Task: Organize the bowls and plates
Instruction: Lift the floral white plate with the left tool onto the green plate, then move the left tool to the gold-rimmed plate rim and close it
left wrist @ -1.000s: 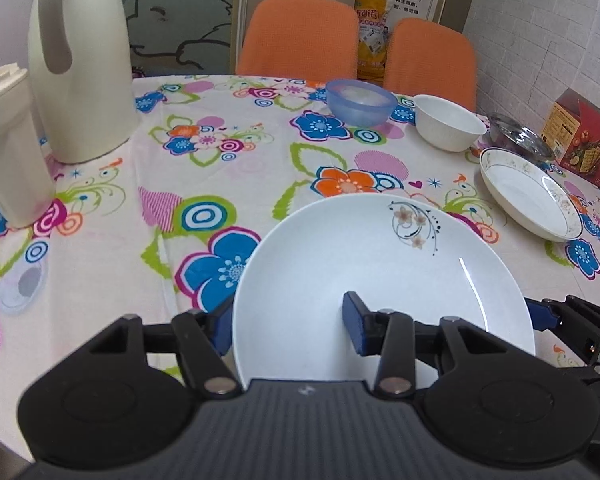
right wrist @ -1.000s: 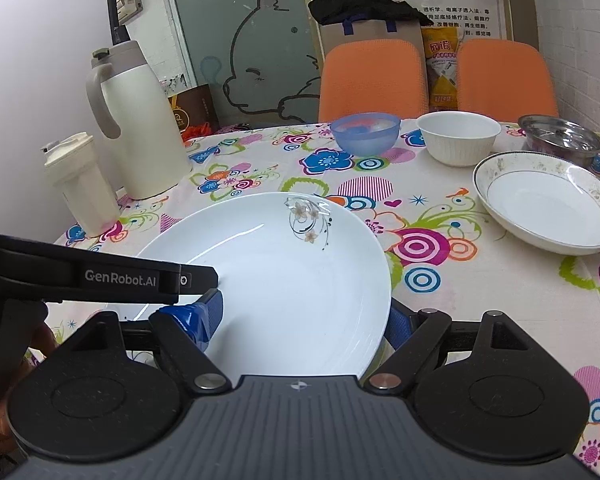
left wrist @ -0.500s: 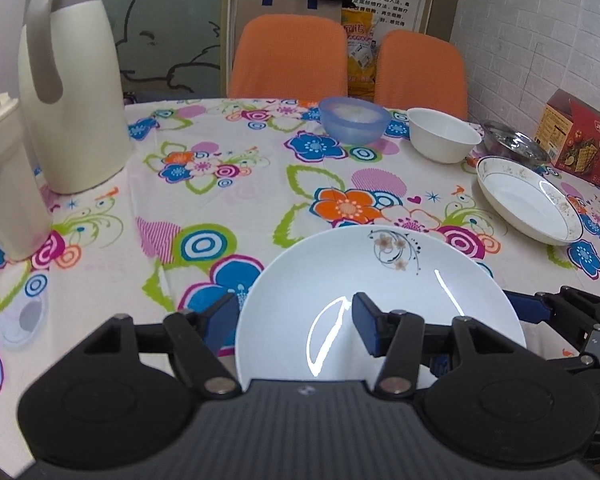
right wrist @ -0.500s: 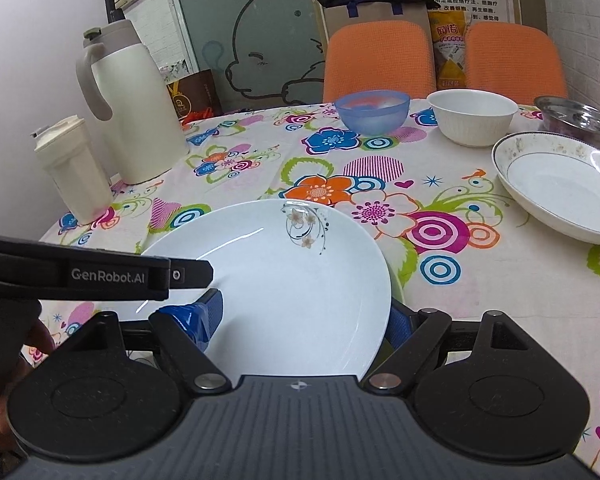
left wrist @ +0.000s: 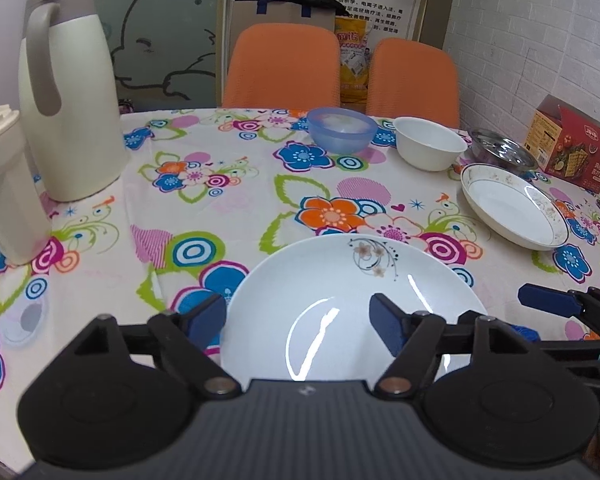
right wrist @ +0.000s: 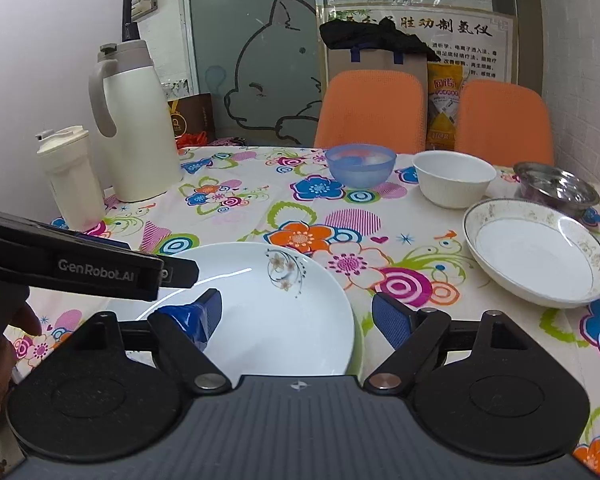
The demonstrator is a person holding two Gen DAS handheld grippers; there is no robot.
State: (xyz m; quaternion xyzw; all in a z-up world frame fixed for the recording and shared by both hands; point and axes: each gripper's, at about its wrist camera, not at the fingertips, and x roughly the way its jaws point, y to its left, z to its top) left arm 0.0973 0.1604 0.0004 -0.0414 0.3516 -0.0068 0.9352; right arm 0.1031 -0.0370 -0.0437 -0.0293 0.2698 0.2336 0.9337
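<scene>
A white plate with a small flower print (left wrist: 340,292) (right wrist: 268,308) lies on the flowered tablecloth close in front. My left gripper (left wrist: 298,322) is open, its blue pads astride the plate's near left rim, not pinching it. My right gripper (right wrist: 296,316) is open astride the plate's near right rim. A gold-rimmed deep plate (left wrist: 512,210) (right wrist: 536,252) lies to the right. A blue plastic bowl (left wrist: 340,130) (right wrist: 360,164), a white bowl (left wrist: 430,148) (right wrist: 452,178) and a steel bowl (left wrist: 502,152) (right wrist: 556,186) stand at the far side.
A cream thermos jug (left wrist: 68,92) (right wrist: 132,120) and a cream tumbler (left wrist: 4,184) (right wrist: 70,176) stand at the left. A red carton (left wrist: 570,144) sits at the far right. Two orange chairs (left wrist: 284,68) (right wrist: 372,108) stand behind the table.
The flower-print plate has come down from tilted and lifted to lying flat on the cloth. Both grippers have opened wider and drawn back from it.
</scene>
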